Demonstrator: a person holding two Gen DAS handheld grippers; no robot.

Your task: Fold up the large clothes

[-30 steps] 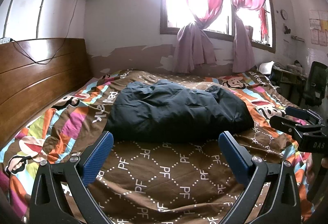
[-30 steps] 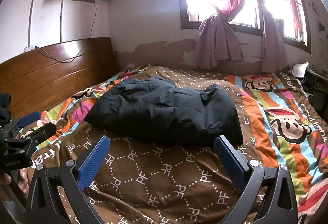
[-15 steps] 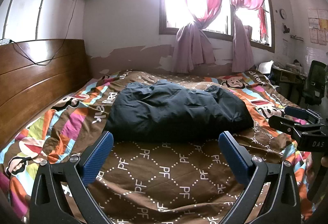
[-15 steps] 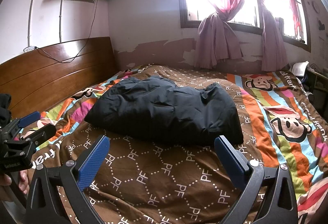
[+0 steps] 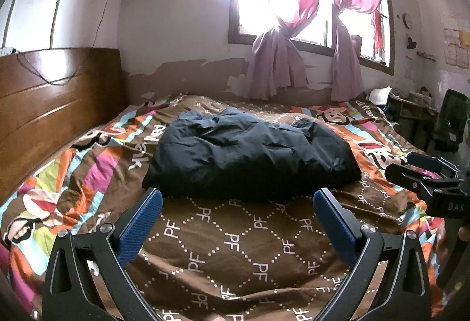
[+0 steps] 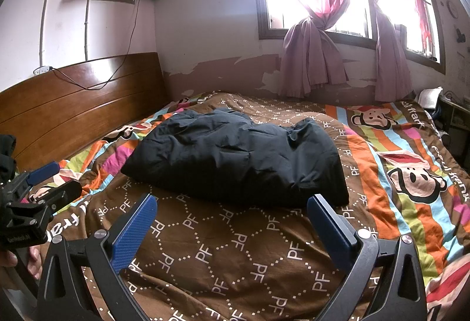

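Note:
A dark navy padded garment (image 5: 249, 156) (image 6: 241, 159) lies bunched in a rough heap in the middle of the bed. My left gripper (image 5: 238, 200) hovers open above the brown quilt, short of the garment's near edge, with nothing between its blue pads. My right gripper (image 6: 232, 203) is open too, also just short of the garment's near edge and holding nothing. Each gripper shows in the other's view: the right gripper (image 5: 426, 177) at the right border, the left gripper (image 6: 44, 185) at the left border with a hand under it.
The bed carries a brown quilt (image 5: 235, 238) with "PF" marks and bright cartoon monkey stripes. A wooden headboard (image 5: 50, 97) runs along the left. Pink curtains (image 6: 314, 41) hang at the window behind. A desk and chair (image 5: 449, 121) stand at the far right.

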